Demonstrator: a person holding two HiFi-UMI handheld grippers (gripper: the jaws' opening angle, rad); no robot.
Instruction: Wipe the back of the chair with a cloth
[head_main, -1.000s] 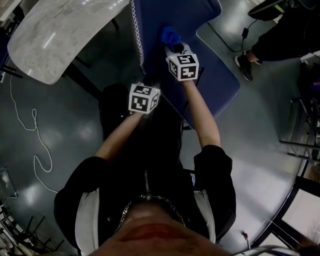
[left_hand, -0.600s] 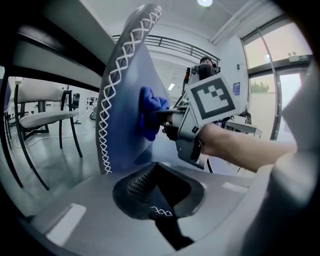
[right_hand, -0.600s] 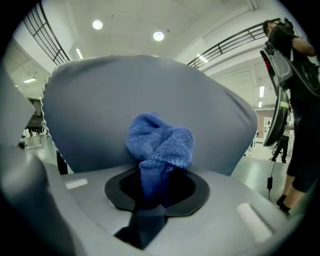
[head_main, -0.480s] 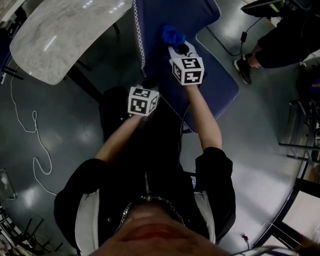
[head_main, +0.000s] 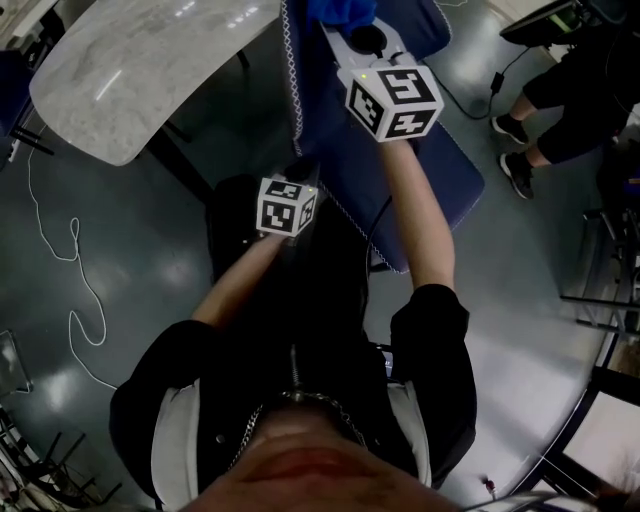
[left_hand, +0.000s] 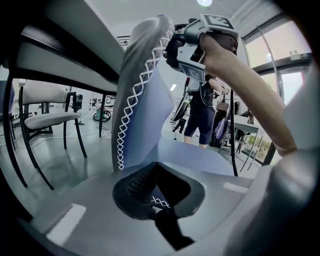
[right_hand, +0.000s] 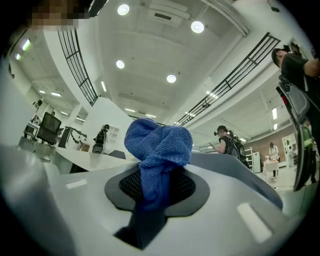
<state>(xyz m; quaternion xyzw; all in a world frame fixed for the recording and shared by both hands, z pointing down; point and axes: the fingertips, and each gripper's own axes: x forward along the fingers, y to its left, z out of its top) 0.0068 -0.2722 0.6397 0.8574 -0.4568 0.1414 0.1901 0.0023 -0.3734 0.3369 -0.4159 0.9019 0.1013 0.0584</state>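
Observation:
A blue chair (head_main: 440, 160) with white stitching along its edge stands in front of me; its backrest (left_hand: 142, 85) rises upright in the left gripper view. My right gripper (head_main: 352, 30) is held high at the top of the backrest, shut on a bunched blue cloth (right_hand: 157, 142), also seen as the cloth (head_main: 335, 10) at the head view's top edge. My left gripper (head_main: 298, 172) sits low at the chair's stitched side edge (left_hand: 157, 201), and its jaws are shut on that edge. The right gripper (left_hand: 197, 42) shows beside the backrest's top.
A marble-topped table (head_main: 130, 70) stands left of the chair. A white cable (head_main: 75, 270) lies on the grey floor, and a black cable (head_main: 470, 95) runs past the seat. A person's legs (head_main: 560, 110) are at the right. Another chair (left_hand: 45, 120) stands farther off.
My right gripper has risen with the blue cloth along the backrest toward its top, closer to the head camera. The left gripper has stayed at the chair's edge.

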